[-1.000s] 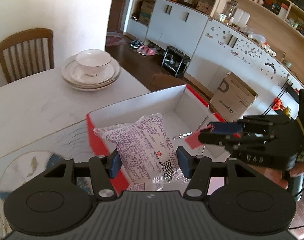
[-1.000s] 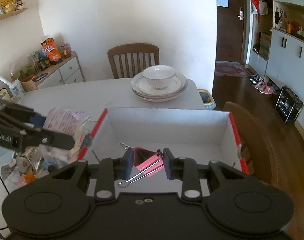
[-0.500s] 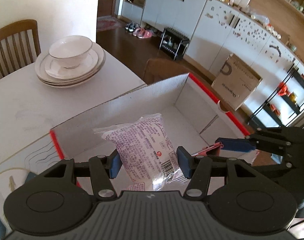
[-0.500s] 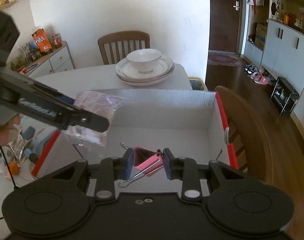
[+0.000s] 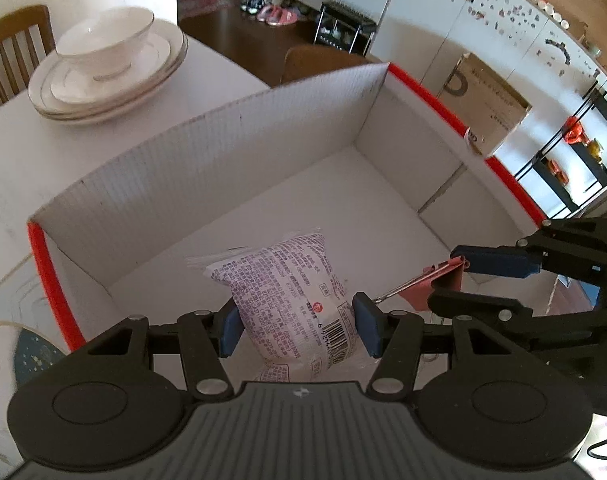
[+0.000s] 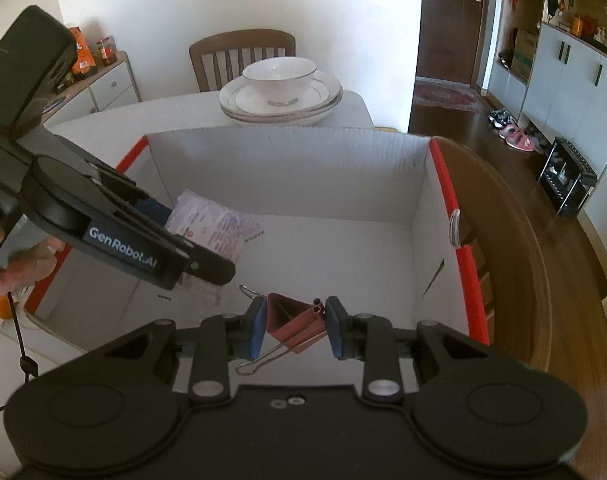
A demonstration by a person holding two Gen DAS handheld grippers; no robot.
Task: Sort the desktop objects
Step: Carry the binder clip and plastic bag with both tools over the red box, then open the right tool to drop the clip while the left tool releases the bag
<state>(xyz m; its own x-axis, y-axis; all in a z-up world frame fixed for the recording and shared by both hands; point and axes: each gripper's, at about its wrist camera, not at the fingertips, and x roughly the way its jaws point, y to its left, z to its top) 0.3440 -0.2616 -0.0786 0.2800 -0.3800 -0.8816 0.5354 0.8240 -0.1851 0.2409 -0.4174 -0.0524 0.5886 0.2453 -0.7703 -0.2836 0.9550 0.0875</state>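
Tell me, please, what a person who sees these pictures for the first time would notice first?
Probably the big white box with red edges, open on the table. Both grippers reach into it: the left gripper holds a snack packet with purple print, the right gripper a pink binder clip. Behind the box, a white bowl sits on stacked plates.

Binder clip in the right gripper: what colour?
Pink binder clip, silver wire handles; clearest in the right wrist view.
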